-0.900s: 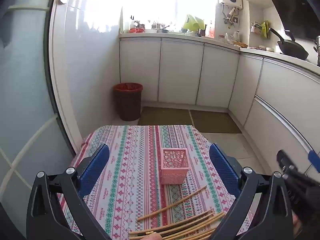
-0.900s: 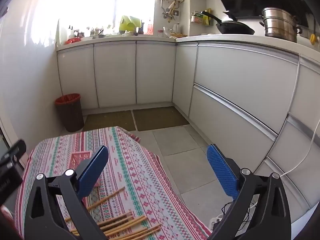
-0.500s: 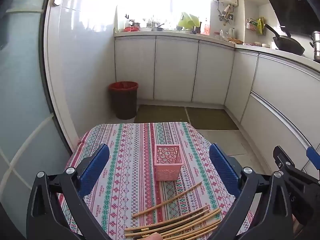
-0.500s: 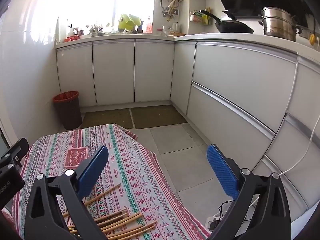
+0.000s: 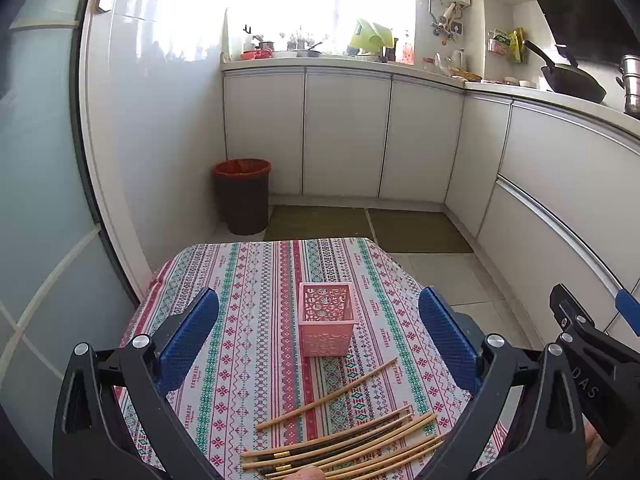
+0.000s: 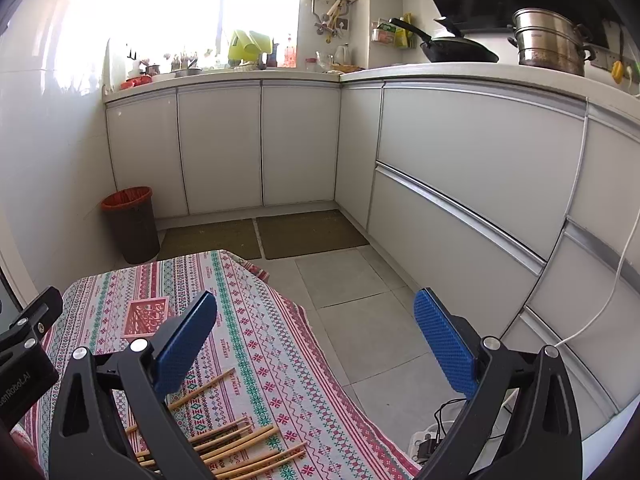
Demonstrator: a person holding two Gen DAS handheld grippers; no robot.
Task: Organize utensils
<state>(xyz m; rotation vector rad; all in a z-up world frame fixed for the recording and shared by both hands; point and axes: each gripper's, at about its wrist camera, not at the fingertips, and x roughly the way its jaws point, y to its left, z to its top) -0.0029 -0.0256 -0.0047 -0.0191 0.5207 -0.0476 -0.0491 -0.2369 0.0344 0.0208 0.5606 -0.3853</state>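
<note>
Several bamboo chopsticks [image 5: 344, 446] lie in a loose row at the near edge of a table with a patterned cloth [image 5: 248, 320]; they also show in the right wrist view [image 6: 240, 444]. One chopstick [image 5: 328, 394] lies apart, closer to a pink lattice holder [image 5: 326, 322] that stands upright mid-table, also visible in the right wrist view [image 6: 146, 316]. My left gripper [image 5: 320, 332] is open and empty above the table, with the holder between its pads. My right gripper [image 6: 316, 344] is open and empty over the table's right edge, and it shows in the left wrist view [image 5: 592, 364].
A dark bin with a red liner [image 5: 242, 200] stands on the floor beyond the table. White kitchen cabinets [image 5: 344, 136] run along the back and right. A wok [image 6: 456, 52] and a steel pot [image 6: 548, 42] sit on the counter. A power strip and cables [image 6: 432, 438] lie on the floor.
Both grippers have drawn back and up a little; the holder and chopsticks sit slightly farther up in the left view. Both grippers stay open. Nothing on the table has moved.
</note>
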